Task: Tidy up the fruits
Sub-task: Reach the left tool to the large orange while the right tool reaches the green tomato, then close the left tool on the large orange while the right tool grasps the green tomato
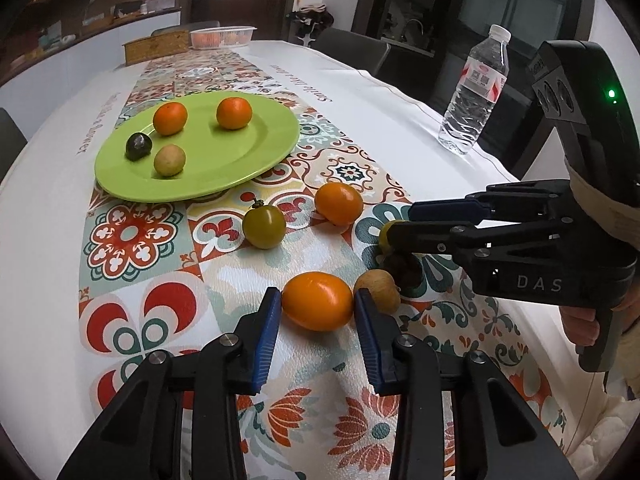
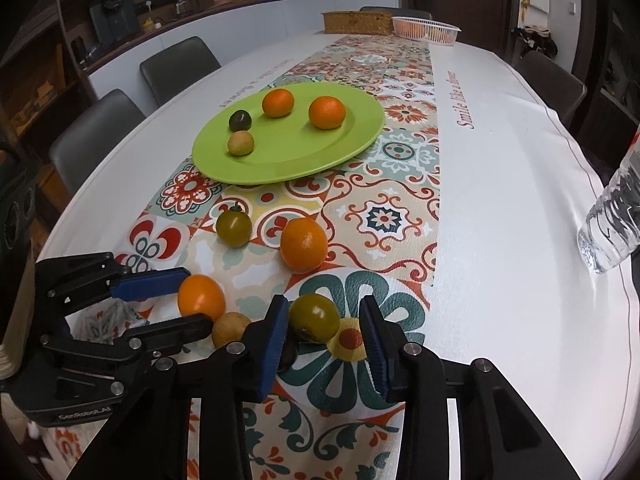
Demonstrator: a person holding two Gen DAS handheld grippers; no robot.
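Note:
My left gripper [image 1: 318,332] is shut on an orange fruit [image 1: 318,306] that lies on the patterned cloth, with a blue pad against each side. My right gripper [image 2: 324,332] is shut on a green tomato [image 2: 314,318]; from the left wrist view that tomato [image 1: 385,235] peeks out at the tips of the right gripper [image 1: 400,220]. A tan fruit [image 1: 378,290] and a dark one [image 1: 404,272] lie between the two grippers. The green plate [image 1: 240,160] beyond holds two orange fruits, a dark one and a tan one.
Another green tomato [image 1: 264,226] and another orange fruit [image 1: 339,203] lie loose between the grippers and the plate. A water bottle [image 1: 476,92] stands at the right edge. A wicker box [image 2: 358,22] and a white basket [image 2: 426,30] sit at the far end. Chairs ring the table.

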